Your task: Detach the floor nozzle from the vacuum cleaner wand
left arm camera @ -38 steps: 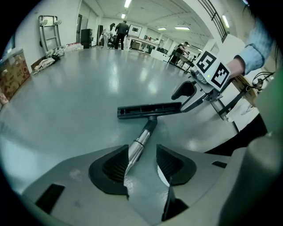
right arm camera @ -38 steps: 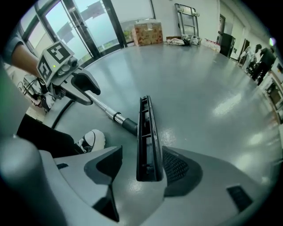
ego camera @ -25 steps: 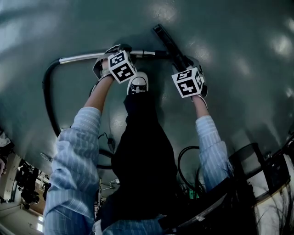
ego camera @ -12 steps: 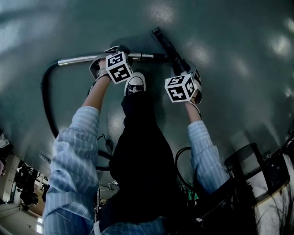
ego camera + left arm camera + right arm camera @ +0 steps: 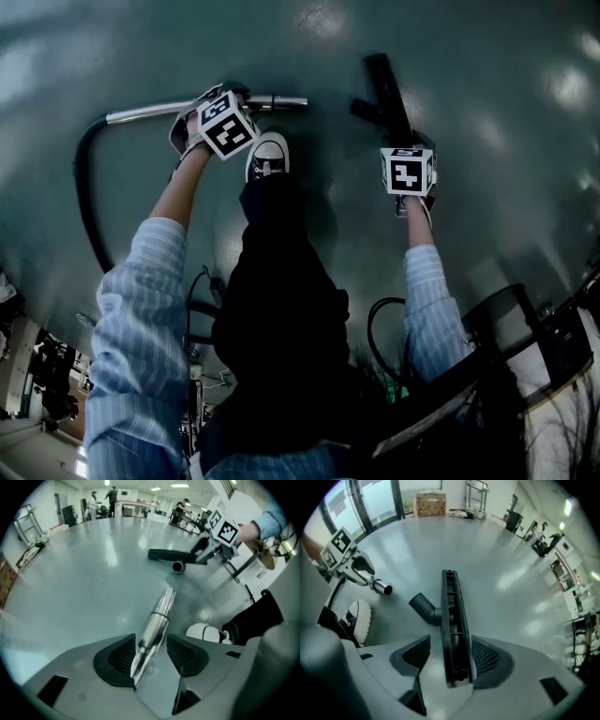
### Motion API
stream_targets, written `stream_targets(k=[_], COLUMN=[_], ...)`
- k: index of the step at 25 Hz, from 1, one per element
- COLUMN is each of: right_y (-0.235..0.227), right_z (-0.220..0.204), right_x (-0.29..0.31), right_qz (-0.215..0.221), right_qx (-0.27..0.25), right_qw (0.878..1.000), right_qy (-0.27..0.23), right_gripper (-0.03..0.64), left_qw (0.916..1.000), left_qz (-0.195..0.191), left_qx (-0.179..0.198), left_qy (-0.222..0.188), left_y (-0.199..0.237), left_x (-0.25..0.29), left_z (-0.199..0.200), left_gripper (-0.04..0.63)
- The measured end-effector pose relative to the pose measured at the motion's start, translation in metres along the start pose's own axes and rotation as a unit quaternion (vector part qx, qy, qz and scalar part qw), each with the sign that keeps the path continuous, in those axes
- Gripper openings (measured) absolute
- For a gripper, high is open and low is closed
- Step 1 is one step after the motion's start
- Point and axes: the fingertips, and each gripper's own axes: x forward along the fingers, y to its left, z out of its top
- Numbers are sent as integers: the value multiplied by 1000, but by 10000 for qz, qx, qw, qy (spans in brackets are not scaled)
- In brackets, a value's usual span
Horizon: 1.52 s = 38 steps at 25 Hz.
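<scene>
Nozzle [image 5: 451, 611] btwn just-opening fingers [image 5: 487, 660] of R gripper [image 5: 449, 656], off wand [image 5: 380, 587].

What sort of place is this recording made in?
Probably a large open-plan lab or office hall: a wide glossy grey floor, ceiling light panels, and distant desks with people standing about.

Blk: floor nozzle [image 5: 386, 89], hose [image 5: 82, 192], trousers [image 5: 281, 309]. Chrome: wand [image 5: 150, 113]. Blk/wht squares: marker cubes [image 5: 225, 124] [image 5: 407, 172]. Lt blue, pinstriped: sleeves [image 5: 141, 319]. Wht: shoe [image 5: 268, 156]. Prob. grey-green (dim view): floor [image 5: 506, 56].
</scene>
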Motion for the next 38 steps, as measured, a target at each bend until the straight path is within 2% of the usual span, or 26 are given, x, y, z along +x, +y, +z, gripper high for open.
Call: stream_targets(k=[3, 7, 9, 14, 18, 22, 24, 27, 29, 32, 38], right_y=[1, 13, 22, 46, 72, 83, 85, 81, 82, 89, 77], right_z=[-10, -6, 0, 5, 12, 32, 42, 52, 59, 72, 93], right_x=[-16, -63, -86, -152, -219, -272, -300, -344, -370, -399, -459], right_qz=[95, 307, 530, 1084, 1248, 1481, 1621, 1740, 1756, 1822, 1903], right_qx=[672, 1003, 1161, 1647, 1923, 2193, 2404, 2751, 2886, 2972, 3065], right_qw=[9976, 9939, 9910, 9791, 9718, 9618, 9531, 9399, 9352, 9300, 9213], right_qy=[-107, -336, -414, -499, -555, -699, -868, -1028, -1058, -1165, -1448], right_gripper=[259, 259, 258, 258, 258, 258, 258, 258, 258, 258, 256], left_qw=[9970, 9943, 9908, 9649, 9594, 9523, 9431, 9235, 9147, 9133, 9187], left_qz=[66, 193, 239, 308, 298, 429, 352, 222, 221, 192, 53], left_qx=[-631, -864, -1143, -2232, -2457, -2630, -2864, -3323, -3565, -3692, -3578], left_qy=[-451, -594, -688, -1349, -1355, -1488, -1652, -1904, -1889, -1709, -1672], left_y=[-10, -36, -45, -79, -110, -127, -137, -155, -165, -172, -162], left_x=[-27, -82, -110, -189, -254, -299, -318, -342, -352, -356, -379], left_z=[14, 20, 23, 32, 15, 14, 18, 21, 12, -4, 24], left_gripper=[186, 186, 186, 186, 186, 186, 185, 184, 184, 184, 184])
